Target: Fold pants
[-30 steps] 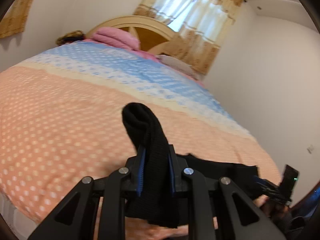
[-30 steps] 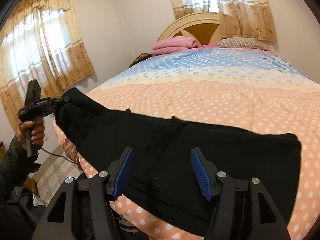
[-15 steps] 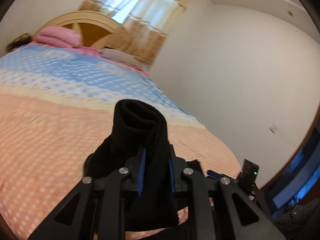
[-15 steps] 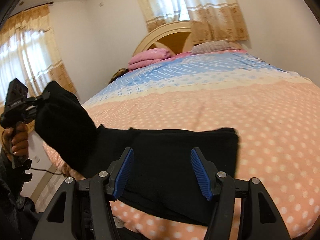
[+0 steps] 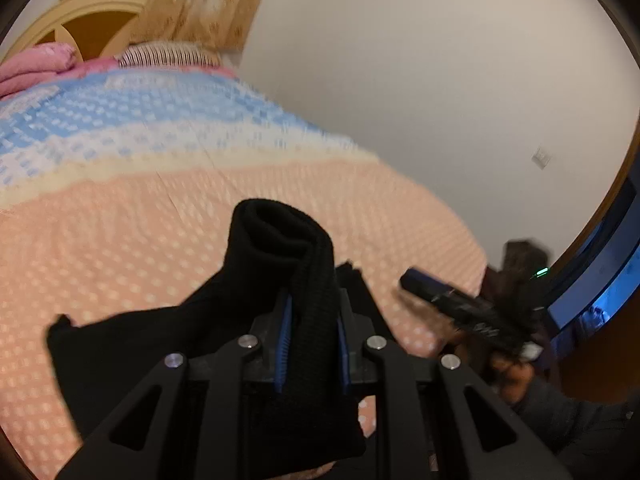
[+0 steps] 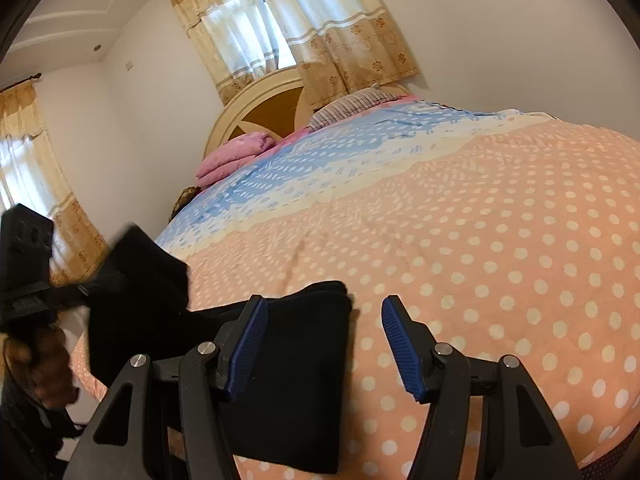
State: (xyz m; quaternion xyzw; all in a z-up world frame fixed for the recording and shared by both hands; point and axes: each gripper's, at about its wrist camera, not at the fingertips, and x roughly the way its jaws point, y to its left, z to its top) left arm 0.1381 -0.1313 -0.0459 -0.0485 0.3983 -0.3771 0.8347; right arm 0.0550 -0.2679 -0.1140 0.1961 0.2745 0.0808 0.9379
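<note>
The black pants (image 6: 296,376) lie near the front edge of the bed, partly folded. My left gripper (image 5: 310,344) is shut on the cuff end of the pants (image 5: 280,248) and holds it above the bed; it shows at the left of the right wrist view (image 6: 132,272). My right gripper (image 6: 324,344) is open and empty, just above the folded edge of the pants, its left finger over the cloth. It also shows blurred in the left wrist view (image 5: 452,304).
The bed has a peach dotted cover (image 6: 500,240) with a blue band (image 6: 320,160) farther back. Pink bedding (image 6: 232,156) and a striped pillow (image 6: 352,106) lie by the headboard (image 6: 264,108). A white wall (image 5: 440,80) stands to the right.
My left gripper has carried the cuff end rightward over the rest of the pants, so the laid-out part looks shorter. My right gripper stayed open and shifted toward the folded edge.
</note>
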